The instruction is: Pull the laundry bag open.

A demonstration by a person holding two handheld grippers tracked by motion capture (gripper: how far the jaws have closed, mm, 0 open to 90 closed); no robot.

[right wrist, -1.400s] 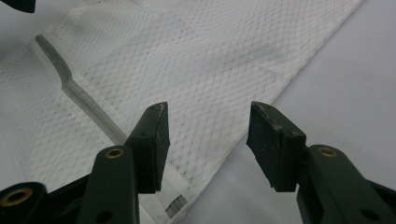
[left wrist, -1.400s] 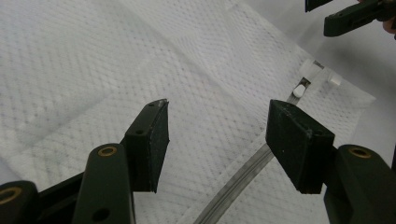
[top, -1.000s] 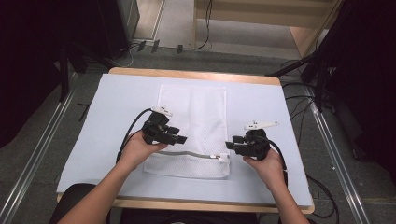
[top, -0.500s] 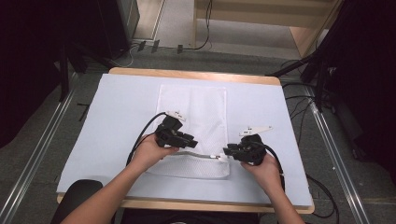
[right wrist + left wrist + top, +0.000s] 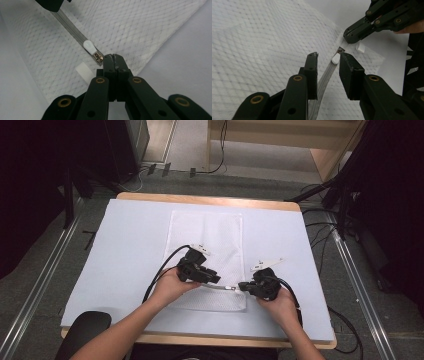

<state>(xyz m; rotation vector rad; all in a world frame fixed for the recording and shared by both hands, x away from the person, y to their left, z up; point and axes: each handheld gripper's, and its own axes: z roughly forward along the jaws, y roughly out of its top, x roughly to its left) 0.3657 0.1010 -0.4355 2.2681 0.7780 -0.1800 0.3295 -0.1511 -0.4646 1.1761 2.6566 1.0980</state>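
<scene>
A white mesh bag (image 5: 207, 240) lies flat on the mat, its grey zipper (image 5: 225, 288) along the near edge. My left gripper (image 5: 328, 56) straddles the zipper tape. Its jaws have just been closing but stand apart, with the white zipper pull (image 5: 336, 59) beside the right jaw's tip. In the high view the left gripper (image 5: 216, 279) is just left of the right gripper (image 5: 242, 286). My right gripper (image 5: 115, 57) has just closed and is shut on the bag's edge at the zipper's end, next to the metal slider (image 5: 98, 57) and the pull (image 5: 89, 46).
A small white label (image 5: 83, 70) sticks out of the bag near the zipper's end. The bag rests on a light blue mat (image 5: 125, 250) over a wooden table (image 5: 200, 197). A black rounded object (image 5: 85, 327) sits at the near left corner. Cables (image 5: 325, 245) run on the floor to the right.
The left gripper has slid right along the zipper toward the right gripper and its jaws have narrowed. The right gripper's jaws have closed on the zipper's end.
</scene>
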